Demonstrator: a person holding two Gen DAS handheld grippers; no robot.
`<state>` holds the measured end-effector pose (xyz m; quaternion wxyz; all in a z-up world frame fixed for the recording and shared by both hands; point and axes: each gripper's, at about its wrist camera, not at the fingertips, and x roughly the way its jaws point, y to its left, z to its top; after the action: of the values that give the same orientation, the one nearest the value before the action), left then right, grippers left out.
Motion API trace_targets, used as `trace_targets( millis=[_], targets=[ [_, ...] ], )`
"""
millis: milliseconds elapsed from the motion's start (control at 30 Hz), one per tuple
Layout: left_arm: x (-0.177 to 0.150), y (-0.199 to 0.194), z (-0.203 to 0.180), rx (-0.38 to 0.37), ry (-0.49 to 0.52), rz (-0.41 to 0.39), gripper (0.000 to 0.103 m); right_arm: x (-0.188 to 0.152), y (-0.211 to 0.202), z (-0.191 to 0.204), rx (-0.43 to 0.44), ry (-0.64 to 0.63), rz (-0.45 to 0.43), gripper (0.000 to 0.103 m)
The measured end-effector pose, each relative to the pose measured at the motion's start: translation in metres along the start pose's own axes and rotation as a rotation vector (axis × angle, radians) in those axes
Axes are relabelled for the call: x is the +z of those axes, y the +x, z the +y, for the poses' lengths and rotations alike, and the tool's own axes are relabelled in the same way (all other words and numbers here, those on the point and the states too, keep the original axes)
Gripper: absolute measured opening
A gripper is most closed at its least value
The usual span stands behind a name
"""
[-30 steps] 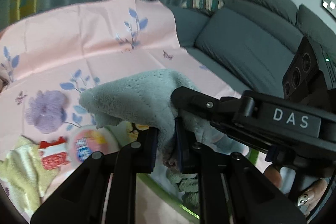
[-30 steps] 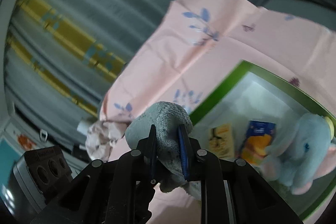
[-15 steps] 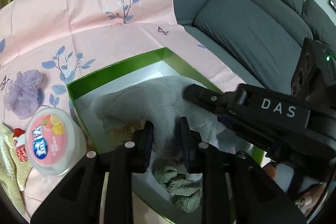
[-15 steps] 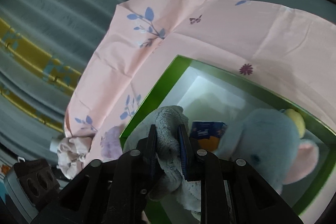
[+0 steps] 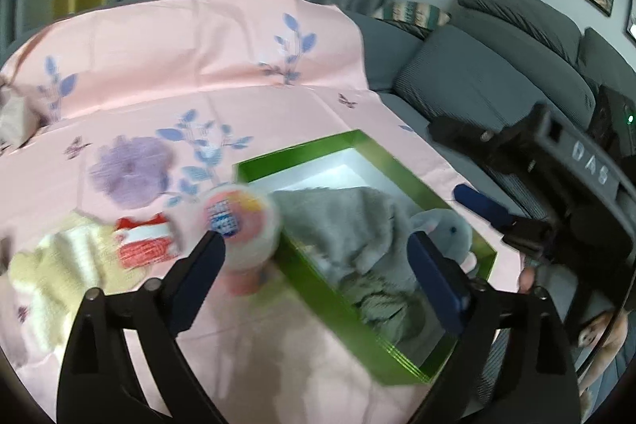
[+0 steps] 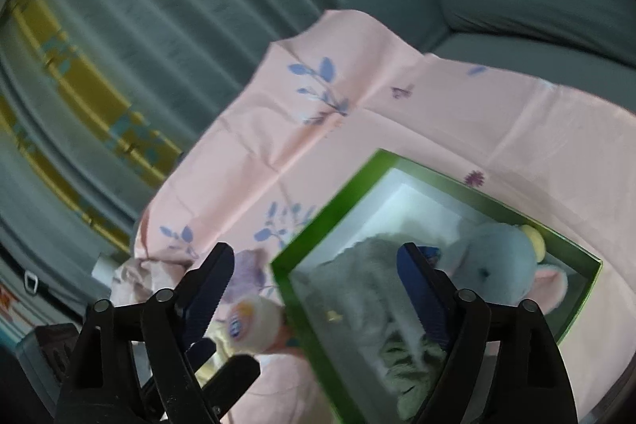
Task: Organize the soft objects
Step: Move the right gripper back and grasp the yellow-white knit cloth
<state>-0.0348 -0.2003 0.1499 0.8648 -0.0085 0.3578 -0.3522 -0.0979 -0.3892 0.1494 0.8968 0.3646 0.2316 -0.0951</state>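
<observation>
Left gripper [image 5: 318, 257]: jaws spread wide, nothing held between them. One blue-padded finger is seen at 8 o'clock, the other at 4 o'clock of the left wrist view.

Right gripper [image 6: 314, 273]: also wide open and empty, fingers parted to either side of the box's near corner. It also shows up in the left wrist view at about 3 o'clock, black body with "DAS" lettering.

Grey towel [image 5: 346, 221]: found lying loose inside the green box [image 5: 314, 273], bunched up against the left wall, touched by neither gripper. In the right wrist view it sits at roughly 5 o'clock.

Plush elephant [image 5: 445, 229]: pale blue, pink-eared, tucked in the box just beside the towel on its 3 o'clock side. Its face is seen better from the right wrist.

Darker knit cloth [image 5: 373, 300]: crumpled at the near end of the box, right under the towel's edge.

Round tub [image 5: 234, 221]: white with a pink and yellow label, parked outside the box, touching or almost touching its left wall. Blurry, so can't be told for sure.

Red and white item [image 5: 145, 239]: at 9 o'clock of the tub, next to a pale yellow cloth [image 5: 59, 265].

Purple scrunchy thing [image 5: 131, 169]: further out on the pink floral sheet [image 5: 179, 74], at 10 o'clock.

Grey sofa [image 5: 497, 82]: behind it all, at 2 o'clock.
</observation>
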Motion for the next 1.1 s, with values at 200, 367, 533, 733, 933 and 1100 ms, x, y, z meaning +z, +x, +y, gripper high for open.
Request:
trace_targets(
  millis=[200, 367, 533, 733, 933, 1100],
  targets=[
    [-0.029, -0.045, 0.054, 0.117, -0.096, -0.038, 0.096, -0.019, -0.002, 0.052, 0.067, -0.136, 0.027, 0.090],
    [-0.055, -0.080, 0.111, 0.255, -0.216, -0.055, 0.096, -0.047, 0.011, 0.103, 0.103, -0.278, 0.086, 0.092],
    [-0.085, -0.101, 0.157, 0.342, -0.317, -0.055, 0.096, -0.089, 0.040, 0.152, 0.120, -0.422, 0.184, 0.092],
    [-0.114, -0.103, 0.206, 0.373, -0.481, -0.019, 0.095, -0.145, 0.107, 0.180, 0.090, -0.489, 0.393, 0.092],
    [-0.118, -0.110, 0.222, 0.392, -0.514, -0.022, 0.095, -0.185, 0.173, 0.176, -0.012, -0.485, 0.513, 0.092],
    [-0.120, -0.104, 0.226, 0.357, -0.527, 0.000, 0.095, -0.212, 0.206, 0.175, -0.093, -0.564, 0.520, 0.091]
  ],
)
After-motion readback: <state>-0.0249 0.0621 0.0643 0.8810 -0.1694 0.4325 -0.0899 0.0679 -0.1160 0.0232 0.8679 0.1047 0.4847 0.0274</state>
